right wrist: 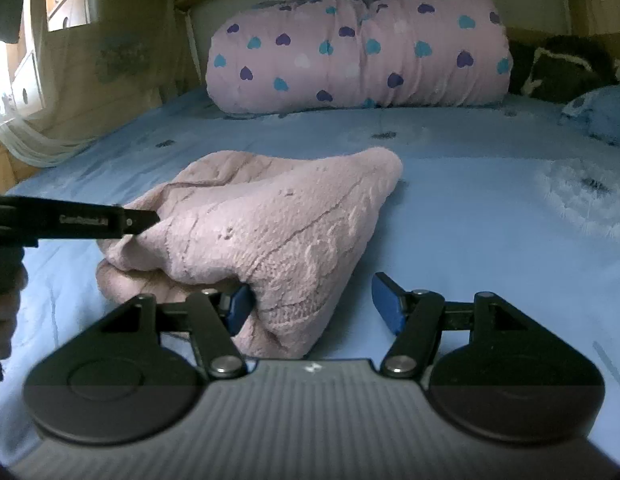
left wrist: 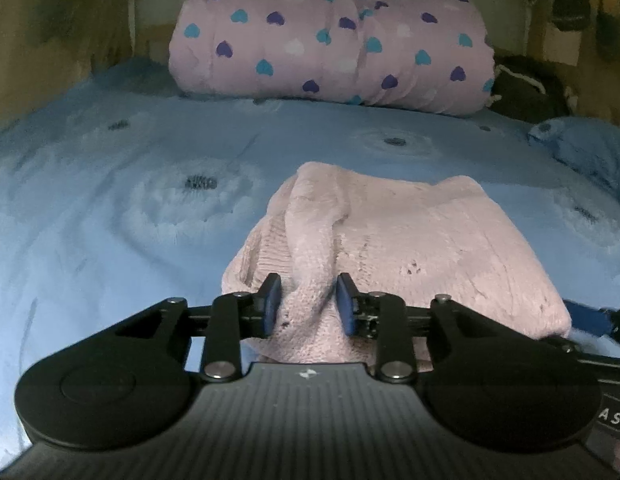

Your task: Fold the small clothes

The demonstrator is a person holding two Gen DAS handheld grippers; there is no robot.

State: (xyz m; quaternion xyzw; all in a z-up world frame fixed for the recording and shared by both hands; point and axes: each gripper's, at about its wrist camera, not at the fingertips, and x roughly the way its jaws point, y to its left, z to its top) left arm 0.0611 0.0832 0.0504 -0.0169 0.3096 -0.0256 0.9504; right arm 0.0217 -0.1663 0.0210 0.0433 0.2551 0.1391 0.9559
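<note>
My left claw [left wrist: 308, 305] has a ridge of the pale pink knitted garment [left wrist: 394, 240] bunched between its blue pads; the jaws stand narrow and the knit fills the gap, so I take it as gripped. In the right wrist view that same claw comes in from the left as a black bar biting the garment's left-hand edge.

My right claw [right wrist: 314, 305] stands wide. Its left pad [right wrist: 238, 309] is tucked against or under the near fold of the garment, its right pad [right wrist: 386, 304] hangs free over the blue flower-printed bed sheet [right wrist: 490, 208], and nothing is pinched between them.

The garment lies in a rumpled heap on the bed, directly ahead of both claws and close in. From my right claw it runs away up and to the left, its far corner pointing toward the lilac heart-printed rolled quilt [right wrist: 362, 52] at the head of the bed. Its long line runs roughly from the near edge to that far corner.

The left hand already has the cloth. The right claw is just as near, but sits off to the garment's right side, so I judge it must shift left and close before any fold.
</note>
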